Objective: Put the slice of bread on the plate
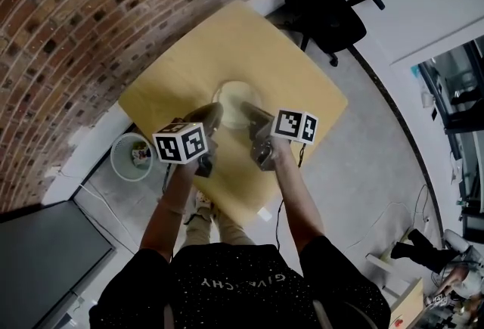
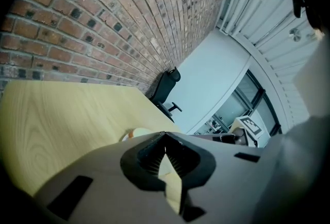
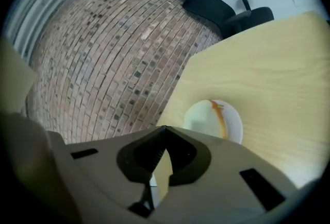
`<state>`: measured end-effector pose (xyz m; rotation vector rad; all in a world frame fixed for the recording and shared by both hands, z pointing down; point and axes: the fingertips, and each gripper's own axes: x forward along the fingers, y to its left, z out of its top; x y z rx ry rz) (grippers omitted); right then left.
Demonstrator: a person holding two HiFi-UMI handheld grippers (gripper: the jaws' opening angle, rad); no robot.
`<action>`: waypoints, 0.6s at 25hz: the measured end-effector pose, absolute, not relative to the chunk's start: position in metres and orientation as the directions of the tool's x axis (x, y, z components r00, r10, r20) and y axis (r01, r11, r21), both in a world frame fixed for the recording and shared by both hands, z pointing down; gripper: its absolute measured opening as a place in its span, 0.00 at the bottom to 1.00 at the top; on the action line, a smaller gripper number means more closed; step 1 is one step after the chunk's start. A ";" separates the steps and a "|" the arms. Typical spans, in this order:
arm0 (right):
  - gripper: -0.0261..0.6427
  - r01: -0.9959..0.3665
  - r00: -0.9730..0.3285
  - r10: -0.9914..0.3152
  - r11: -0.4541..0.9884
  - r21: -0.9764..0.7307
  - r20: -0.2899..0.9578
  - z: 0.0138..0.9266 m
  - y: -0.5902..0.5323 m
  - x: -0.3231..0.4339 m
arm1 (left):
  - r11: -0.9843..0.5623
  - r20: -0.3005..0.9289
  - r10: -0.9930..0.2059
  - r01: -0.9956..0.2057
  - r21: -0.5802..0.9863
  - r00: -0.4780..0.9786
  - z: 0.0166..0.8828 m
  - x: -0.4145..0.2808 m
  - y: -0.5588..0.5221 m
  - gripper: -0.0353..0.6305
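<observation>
A pale slice of bread with a brown crust lies on a white plate in the middle of the wooden table. In the right gripper view the bread covers most of the plate, just ahead of the jaws. My left gripper sits at the plate's near left side and my right gripper at its near right side. The left gripper's jaws meet at the tips with nothing between them. So do the right gripper's. Only the plate's edge peeks over the left gripper.
A brick wall runs along the table's left side. A white waste bin stands on the floor by the table's left corner. A black office chair is beyond the far corner. A small white object lies at the near table edge.
</observation>
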<state>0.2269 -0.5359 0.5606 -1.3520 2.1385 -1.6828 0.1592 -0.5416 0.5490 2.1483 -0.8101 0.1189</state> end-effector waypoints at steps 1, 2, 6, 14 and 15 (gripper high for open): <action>0.05 -0.548 -0.609 -0.684 -0.002 -0.837 0.401 0.558 -0.534 0.225 | -0.460 0.342 -0.510 -0.586 0.667 0.789 0.548 0.159 -0.540 0.07; 0.05 -0.534 -0.616 -0.686 0.002 -0.846 0.387 0.556 -0.533 0.223 | -0.461 0.340 -0.509 -0.584 0.668 0.791 0.547 0.159 -0.538 0.07; 0.05 -0.531 -0.628 -0.681 0.022 -0.847 0.376 0.552 -0.526 0.219 | -0.461 0.339 -0.504 -0.580 0.671 0.794 0.544 0.159 -0.533 0.07; 0.05 -0.492 -0.640 -0.693 0.038 -0.870 0.331 0.538 -0.515 0.207 | -0.476 0.359 -0.488 -0.587 0.655 0.796 0.536 0.153 -0.521 0.07; 0.05 -0.495 -0.640 -0.693 0.042 -0.868 0.332 0.537 -0.514 0.205 | -0.480 0.359 -0.486 -0.587 0.652 0.797 0.534 0.153 -0.521 0.07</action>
